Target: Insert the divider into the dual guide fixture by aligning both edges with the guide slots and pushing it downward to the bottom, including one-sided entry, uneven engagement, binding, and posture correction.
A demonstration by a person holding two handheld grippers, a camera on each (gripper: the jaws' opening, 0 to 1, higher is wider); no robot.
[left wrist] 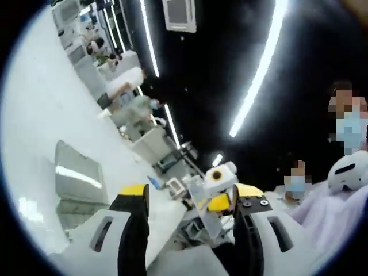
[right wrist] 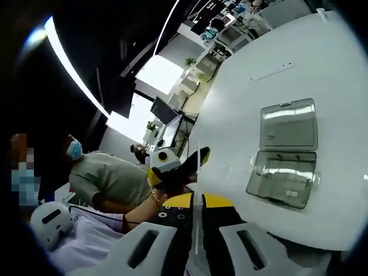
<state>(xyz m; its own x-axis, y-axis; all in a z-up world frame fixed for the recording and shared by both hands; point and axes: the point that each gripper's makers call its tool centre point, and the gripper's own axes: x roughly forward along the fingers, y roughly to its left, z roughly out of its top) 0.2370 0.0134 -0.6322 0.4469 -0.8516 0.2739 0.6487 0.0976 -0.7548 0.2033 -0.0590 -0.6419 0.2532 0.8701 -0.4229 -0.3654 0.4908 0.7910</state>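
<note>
My right gripper (right wrist: 197, 201) is shut on a thin clear divider (right wrist: 196, 236), seen edge-on as a pale line rising between the two yellow-tipped jaws. A clear two-part plastic case (right wrist: 284, 150), lying flat and open, rests on the white table (right wrist: 322, 63) to the right of the jaws. In the left gripper view the same case (left wrist: 77, 178) lies on the table (left wrist: 40, 115), left of my jaws. My left gripper (left wrist: 190, 192) is open with nothing between its fingers. The right gripper (left wrist: 221, 192) hangs in the gap ahead of it. The left gripper (right wrist: 172, 167) shows beyond the divider's top.
Both grippers are held up off the table, beyond its edge. People stand close by (left wrist: 345, 172), (right wrist: 109, 178), and a white headset (right wrist: 52, 221) is near. Desks and monitors (right wrist: 164, 109) fill the room behind; ceiling light strips (left wrist: 259, 69) run overhead.
</note>
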